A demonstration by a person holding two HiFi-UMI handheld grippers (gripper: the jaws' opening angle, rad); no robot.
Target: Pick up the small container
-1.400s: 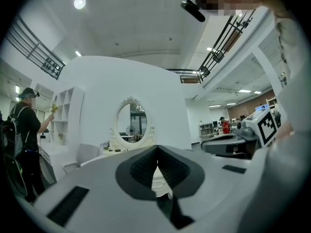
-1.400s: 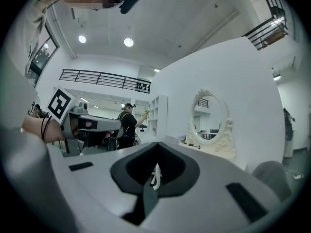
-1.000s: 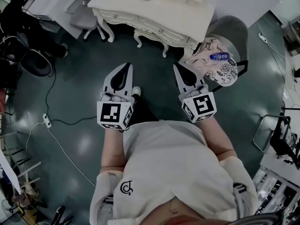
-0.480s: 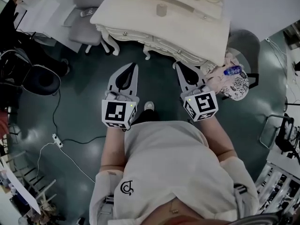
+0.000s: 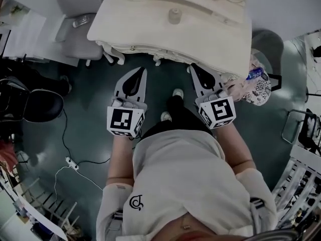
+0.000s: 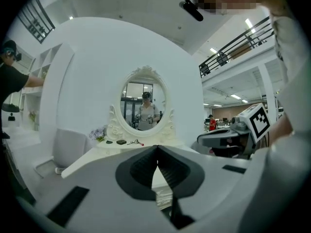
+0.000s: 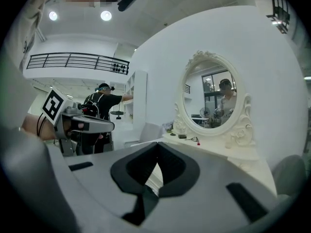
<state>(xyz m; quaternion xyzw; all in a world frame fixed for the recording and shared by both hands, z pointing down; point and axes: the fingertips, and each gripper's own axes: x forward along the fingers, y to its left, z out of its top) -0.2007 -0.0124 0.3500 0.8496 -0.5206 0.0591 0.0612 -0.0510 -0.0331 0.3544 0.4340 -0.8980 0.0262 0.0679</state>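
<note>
The small container (image 5: 174,16), a pale round jar, stands on the white dressing table (image 5: 150,29) near its middle. My left gripper (image 5: 139,70) hangs over the dark floor just short of the table's front edge, shut with nothing between its jaws. My right gripper (image 5: 193,66) is level with it at the table's front right, also shut and empty. In the left gripper view the closed tips (image 6: 156,147) point at the oval mirror (image 6: 144,103). The right gripper view shows its tips (image 7: 157,144) closed too, with that mirror (image 7: 214,98) further right. The jar does not show clearly in either gripper view.
A grey chair (image 5: 75,21) stands left of the table. A chair piled with clothes and a water bottle (image 5: 254,74) is at the right. A black office chair (image 5: 30,104) and a power strip with its cable (image 5: 70,163) lie at the left. Small dark items (image 6: 120,141) sit below the mirror.
The person has stepped toward the dressing table, which now sits lower and larger in the head view. Both grippers have kept their pose, shut and side by side.
</note>
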